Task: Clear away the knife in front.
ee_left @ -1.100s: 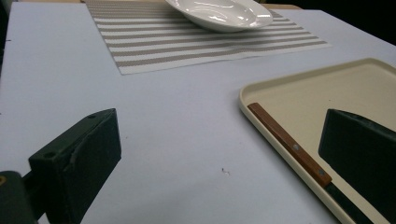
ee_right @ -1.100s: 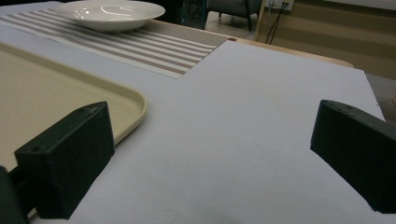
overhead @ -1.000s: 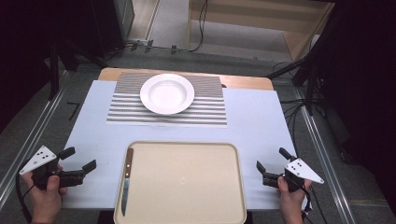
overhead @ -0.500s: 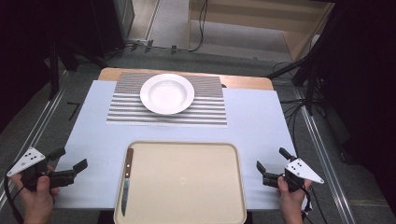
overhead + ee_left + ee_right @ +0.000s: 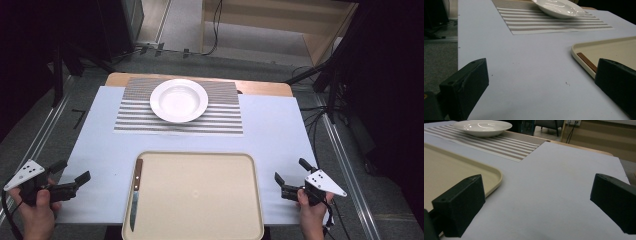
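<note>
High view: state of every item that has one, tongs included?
Round white ceramic bowl: upright, empty, on the striped placemat.
Beige plastic tray: flat, bare apart from the knife.
Wooden-handled knife: lying along the tray's left edge, blade toward the person.
Left tongs: open, holding nothing.
Right tongs: open, holding nothing.

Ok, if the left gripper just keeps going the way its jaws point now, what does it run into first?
Probably the tray. The left gripper sits open over bare table, aimed right and slightly forward; its own view shows the tray's near-left corner with the knife just inside the rim. Height is unclear, so it may pass over.
</note>
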{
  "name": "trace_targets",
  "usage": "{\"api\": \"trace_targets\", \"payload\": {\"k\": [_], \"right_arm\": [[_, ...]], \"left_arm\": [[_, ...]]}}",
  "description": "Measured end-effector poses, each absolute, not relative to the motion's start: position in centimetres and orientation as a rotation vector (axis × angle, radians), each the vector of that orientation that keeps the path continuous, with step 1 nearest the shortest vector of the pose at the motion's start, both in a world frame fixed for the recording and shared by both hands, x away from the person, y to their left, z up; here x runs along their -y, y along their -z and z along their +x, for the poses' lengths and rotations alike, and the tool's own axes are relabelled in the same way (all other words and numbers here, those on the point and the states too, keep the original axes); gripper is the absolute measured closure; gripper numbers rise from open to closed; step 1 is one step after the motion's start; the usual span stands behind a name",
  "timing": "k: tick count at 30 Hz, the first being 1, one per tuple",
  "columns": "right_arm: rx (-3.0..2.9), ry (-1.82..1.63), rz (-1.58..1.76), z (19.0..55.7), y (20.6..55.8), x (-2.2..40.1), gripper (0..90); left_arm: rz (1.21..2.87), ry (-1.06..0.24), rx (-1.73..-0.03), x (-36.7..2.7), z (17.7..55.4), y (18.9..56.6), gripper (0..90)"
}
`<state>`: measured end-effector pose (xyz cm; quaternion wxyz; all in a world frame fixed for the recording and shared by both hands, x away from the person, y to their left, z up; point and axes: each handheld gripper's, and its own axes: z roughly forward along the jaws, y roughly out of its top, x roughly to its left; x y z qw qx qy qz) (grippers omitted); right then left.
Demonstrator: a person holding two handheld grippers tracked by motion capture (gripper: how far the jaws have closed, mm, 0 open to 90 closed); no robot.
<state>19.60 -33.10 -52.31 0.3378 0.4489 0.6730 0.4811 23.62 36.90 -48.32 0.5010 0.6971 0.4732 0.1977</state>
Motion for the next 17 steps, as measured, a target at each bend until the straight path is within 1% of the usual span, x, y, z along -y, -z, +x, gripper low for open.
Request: {"api": "trace_targets", "payload": {"k": [17], "right_arm": [[-1.749, -1.251, 1.174, 19.59, 52.30, 33.09, 0.0]], "left_arm": [[1.659, -0.460, -1.136, -36.95, 23.54, 48.99, 0.0]]}}
